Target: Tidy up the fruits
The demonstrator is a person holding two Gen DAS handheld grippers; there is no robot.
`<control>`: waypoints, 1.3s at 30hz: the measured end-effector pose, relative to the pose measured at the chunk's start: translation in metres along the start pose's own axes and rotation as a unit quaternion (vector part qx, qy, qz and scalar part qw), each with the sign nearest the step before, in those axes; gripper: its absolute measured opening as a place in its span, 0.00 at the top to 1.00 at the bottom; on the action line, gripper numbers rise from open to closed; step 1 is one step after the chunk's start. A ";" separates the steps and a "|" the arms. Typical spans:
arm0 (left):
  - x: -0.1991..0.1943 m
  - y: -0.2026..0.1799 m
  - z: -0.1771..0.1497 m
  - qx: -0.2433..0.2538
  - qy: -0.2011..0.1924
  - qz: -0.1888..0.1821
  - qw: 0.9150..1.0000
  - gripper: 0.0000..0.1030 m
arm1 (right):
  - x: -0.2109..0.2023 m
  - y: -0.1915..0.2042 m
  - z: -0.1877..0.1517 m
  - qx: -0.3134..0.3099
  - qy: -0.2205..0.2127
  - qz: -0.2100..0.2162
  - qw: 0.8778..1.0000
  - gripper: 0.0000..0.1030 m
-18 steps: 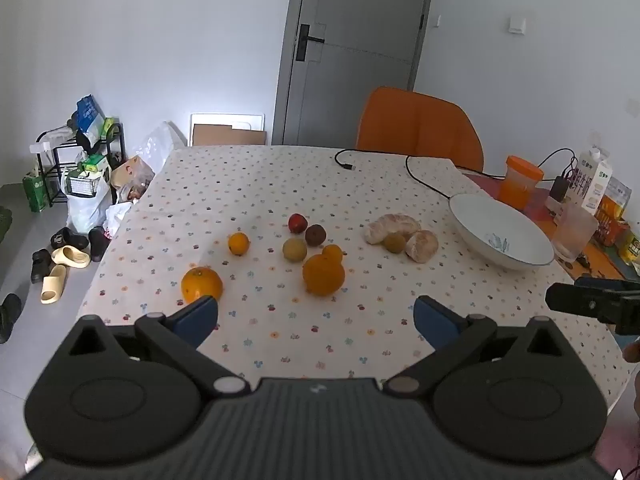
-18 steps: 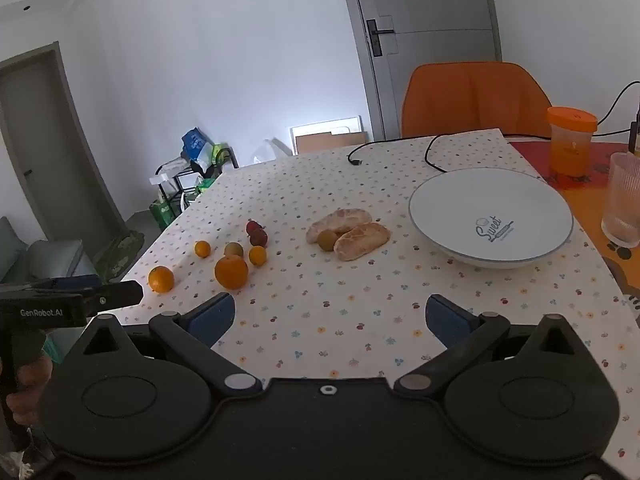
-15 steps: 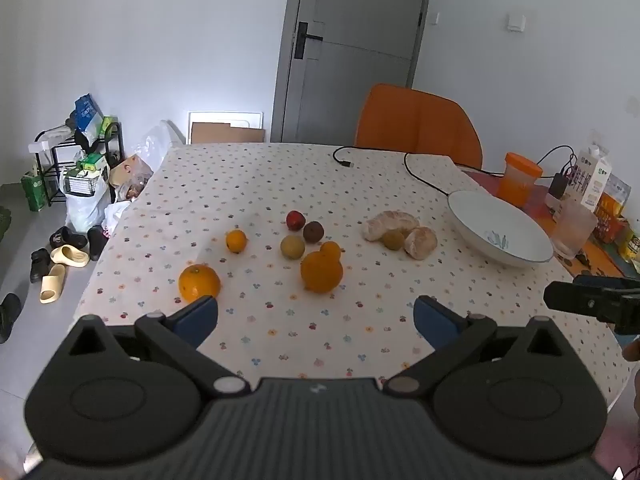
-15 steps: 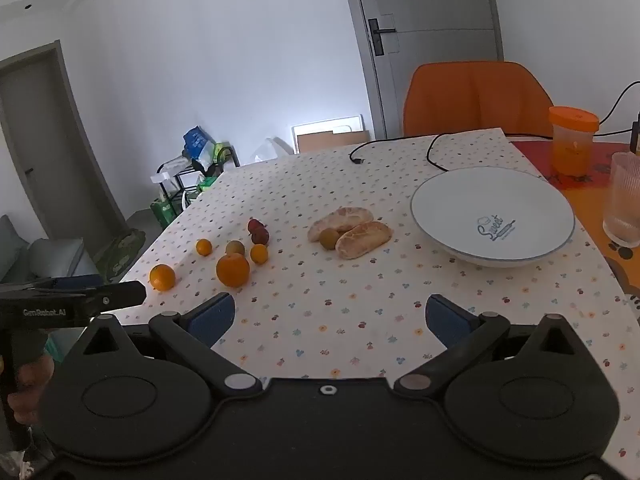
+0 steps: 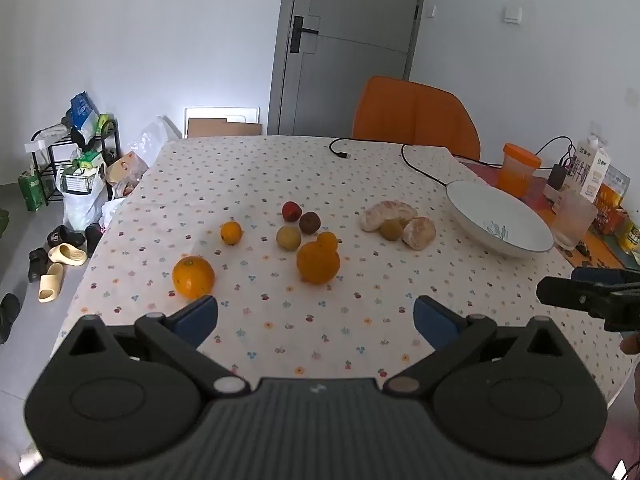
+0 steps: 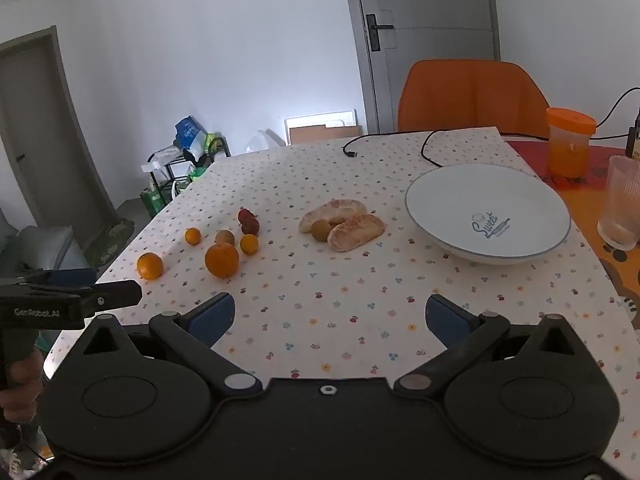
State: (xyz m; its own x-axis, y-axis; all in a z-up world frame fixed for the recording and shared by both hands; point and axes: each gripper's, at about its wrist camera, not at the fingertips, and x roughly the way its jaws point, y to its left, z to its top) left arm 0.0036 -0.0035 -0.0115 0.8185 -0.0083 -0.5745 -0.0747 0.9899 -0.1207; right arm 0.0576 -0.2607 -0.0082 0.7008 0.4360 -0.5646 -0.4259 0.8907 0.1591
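Observation:
Several fruits lie on the dotted tablecloth: a big orange (image 5: 318, 262) (image 6: 221, 260), an orange at the left edge (image 5: 193, 277) (image 6: 150, 266), small oranges (image 5: 231, 233) (image 5: 327, 241), a green-brown fruit (image 5: 288, 237), dark red fruits (image 5: 291, 211) (image 5: 309, 222) and peeled citrus pieces (image 5: 387, 214) (image 6: 355, 232). A white bowl (image 5: 480, 208) (image 6: 440, 200) stands empty at the right. My left gripper (image 5: 316, 318) and right gripper (image 6: 330, 316) are open and empty above the table's near edge.
An orange chair (image 5: 416, 118) stands behind the table. A black cable (image 5: 416, 164), an orange cup (image 6: 570, 142), a glass (image 6: 622, 202) and a milk carton (image 5: 594, 168) are at the right. Shoes and a rack (image 5: 68, 152) are on the floor left.
Both grippers have barely moved; the views shifted slightly. The fruits and bowl lie as before.

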 end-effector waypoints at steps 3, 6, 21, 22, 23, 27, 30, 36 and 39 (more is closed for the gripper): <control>0.001 0.000 -0.001 0.000 0.002 0.000 1.000 0.00 | -0.001 0.000 0.000 -0.002 -0.001 -0.003 1.000 0.00; 0.001 0.000 0.000 0.000 0.003 0.000 1.000 0.00 | -0.001 0.000 -0.001 -0.005 -0.001 -0.005 1.000 0.00; -0.003 0.002 0.003 -0.004 -0.006 0.002 1.000 0.00 | -0.002 0.001 0.004 -0.005 -0.004 -0.014 1.000 0.00; -0.003 0.002 0.003 -0.005 -0.006 0.002 1.000 0.00 | -0.002 0.001 0.005 -0.004 -0.005 -0.013 1.000 0.00; -0.003 0.002 0.003 -0.005 -0.006 0.003 1.000 0.00 | -0.003 0.001 0.005 -0.002 -0.008 -0.010 1.000 0.00; -0.003 0.002 0.003 -0.004 -0.006 0.002 1.000 0.00 | -0.005 0.002 0.006 0.001 -0.013 -0.010 1.000 0.00; -0.004 0.003 0.003 -0.005 -0.006 0.002 1.000 0.00 | -0.006 0.002 0.007 0.001 -0.013 -0.011 1.000 0.00; -0.005 0.003 0.004 -0.005 -0.005 0.003 1.000 0.00 | -0.004 0.004 0.007 -0.002 -0.012 -0.013 1.000 0.00; -0.004 0.004 0.004 -0.005 -0.005 0.003 1.000 0.00 | -0.004 0.004 0.008 -0.002 -0.011 -0.014 1.000 0.00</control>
State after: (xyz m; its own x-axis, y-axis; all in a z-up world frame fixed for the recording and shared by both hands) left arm 0.0022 0.0006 -0.0066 0.8232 -0.0018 -0.5677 -0.0842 0.9885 -0.1253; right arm 0.0576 -0.2581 0.0010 0.7248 0.4146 -0.5502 -0.4092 0.9016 0.1403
